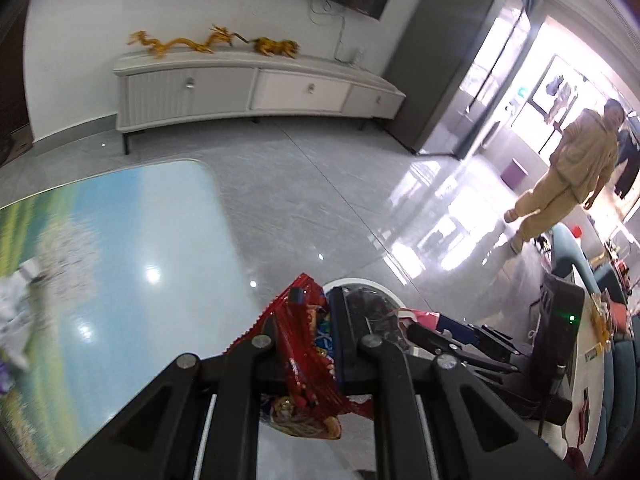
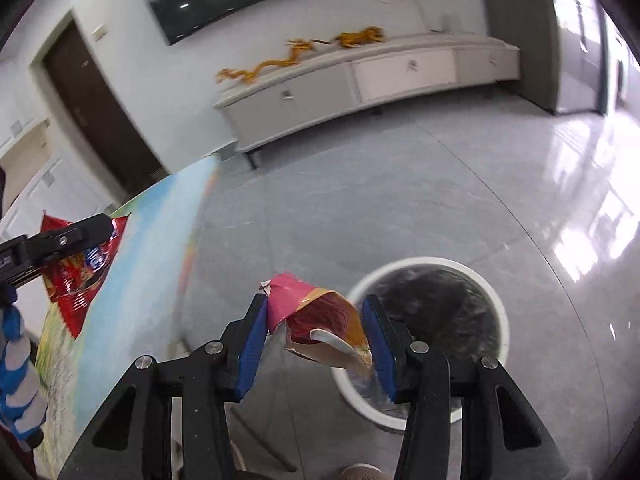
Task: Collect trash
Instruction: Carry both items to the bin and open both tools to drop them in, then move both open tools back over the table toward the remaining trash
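My left gripper (image 1: 316,300) is shut on a red snack bag (image 1: 304,364), held in the air beside the table edge; the bag also shows at the left of the right wrist view (image 2: 76,280). My right gripper (image 2: 316,314) is shut on a crumpled pink and tan paper wrapper (image 2: 316,316), held just left of a white round bin with a black liner (image 2: 436,312) on the floor. The bin rim (image 1: 360,282) shows behind the left fingers. The right gripper (image 1: 460,334) appears in the left wrist view, over the bin.
A table with a landscape print (image 1: 120,248) lies to the left, with white crumpled trash (image 1: 16,320) at its far left. A long white TV cabinet (image 1: 256,88) stands at the wall. A person (image 1: 568,176) walks at the right. Blue chairs (image 1: 612,360) stand at the right.
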Motion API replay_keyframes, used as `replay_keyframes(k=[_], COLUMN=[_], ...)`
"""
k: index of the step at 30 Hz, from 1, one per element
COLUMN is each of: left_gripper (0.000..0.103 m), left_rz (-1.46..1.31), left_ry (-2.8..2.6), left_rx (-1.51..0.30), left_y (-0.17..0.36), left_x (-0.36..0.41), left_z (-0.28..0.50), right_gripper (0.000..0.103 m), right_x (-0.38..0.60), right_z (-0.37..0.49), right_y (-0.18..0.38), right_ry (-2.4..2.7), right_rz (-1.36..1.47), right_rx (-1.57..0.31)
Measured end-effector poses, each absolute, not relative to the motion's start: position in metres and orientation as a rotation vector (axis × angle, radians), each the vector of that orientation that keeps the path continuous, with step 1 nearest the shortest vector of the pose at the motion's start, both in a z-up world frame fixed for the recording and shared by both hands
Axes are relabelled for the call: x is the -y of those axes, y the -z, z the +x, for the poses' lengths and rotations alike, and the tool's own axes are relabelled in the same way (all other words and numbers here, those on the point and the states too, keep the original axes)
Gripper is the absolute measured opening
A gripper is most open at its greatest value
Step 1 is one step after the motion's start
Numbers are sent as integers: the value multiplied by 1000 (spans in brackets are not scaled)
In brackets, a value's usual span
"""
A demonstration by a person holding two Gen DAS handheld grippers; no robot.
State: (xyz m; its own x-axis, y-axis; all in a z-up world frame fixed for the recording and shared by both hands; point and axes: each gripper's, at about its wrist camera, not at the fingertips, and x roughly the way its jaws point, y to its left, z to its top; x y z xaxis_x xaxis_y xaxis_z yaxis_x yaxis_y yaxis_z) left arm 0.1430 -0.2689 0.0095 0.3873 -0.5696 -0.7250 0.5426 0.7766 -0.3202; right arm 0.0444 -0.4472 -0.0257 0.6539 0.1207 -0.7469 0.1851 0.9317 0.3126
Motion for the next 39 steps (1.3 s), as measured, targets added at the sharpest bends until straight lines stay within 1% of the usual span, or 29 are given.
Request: replay_keyframes(k=[5,6,10,11,12,14,16,18,20,29,38,39], left_gripper=[14,14,15,15,17,24,41,46,47,47,47,49], left_rz=[-30,-33,-41,-39,-45,-64,-70,-70,-70,-40,-56,-62], left_ry=[722,725,743,745,751,769,771,775,786,750,640,633], left_rx=[-1020,-1040,-1099,-1111,-1126,-1164,-1186,-1197,-1208,-1125,-973,-959], left_y=[23,30,54,61,67,78,86,91,94,70,26,22], left_x=[329,340,372,380,384,396,407,414,417,384,295,285], left_z=[162,165,174,176,178,180,182,184,183,174,155,152], right_gripper=[45,47,48,48,51,58,60,62,63,63,63,63], right_x=[491,498,517,522,526,533,542,546,550,537,492,486], right_z=[51,53,54,54,53,49,44,39,35,39,54,55], right_y=[50,55,74,78,83,89,95,98,99,86,52,47], right_ry=[126,140,201,212,224,257,283,307,318,307,258,252], right_rz=[447,456,482,493,500,517,542,556,562,528,465,457], right_rx=[-888,-893,-919,-923,-927,-931,-931,-936,-941,-938,-912,-907])
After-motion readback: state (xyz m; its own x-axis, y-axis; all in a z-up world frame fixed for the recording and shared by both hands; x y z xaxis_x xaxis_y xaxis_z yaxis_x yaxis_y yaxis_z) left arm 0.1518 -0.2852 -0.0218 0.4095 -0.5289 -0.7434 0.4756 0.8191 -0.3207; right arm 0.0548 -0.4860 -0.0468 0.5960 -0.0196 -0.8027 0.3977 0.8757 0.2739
